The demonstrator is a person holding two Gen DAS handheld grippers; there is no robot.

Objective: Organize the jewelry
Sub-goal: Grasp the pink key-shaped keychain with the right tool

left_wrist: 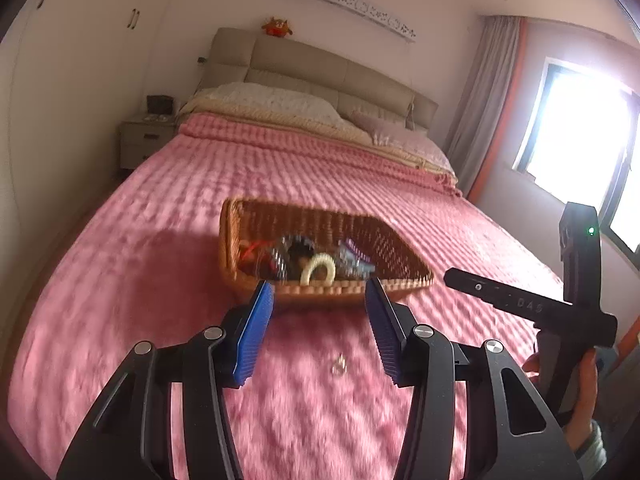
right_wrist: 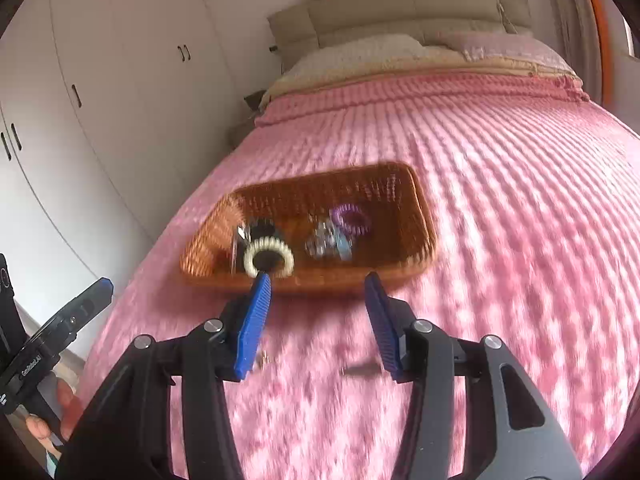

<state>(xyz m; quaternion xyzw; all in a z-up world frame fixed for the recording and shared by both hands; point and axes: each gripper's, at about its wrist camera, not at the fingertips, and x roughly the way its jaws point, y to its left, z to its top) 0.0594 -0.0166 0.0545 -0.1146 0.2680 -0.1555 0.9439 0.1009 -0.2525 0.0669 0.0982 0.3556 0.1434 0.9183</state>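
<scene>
Left wrist, ring (left_wrist: pixel 339 367) on bedspread between open left gripper (left_wrist: pixel 320 296)

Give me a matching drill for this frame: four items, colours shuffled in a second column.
Items:
1. wicker basket
2. blanket
3. spiral hair tie nearest the basket's front rim
4. spiral hair tie further back

Colours:
A. purple
B. cream
C. pink
D. orange-brown

Pairs: 1-D, 2-C, 3-B, 4-A
</scene>
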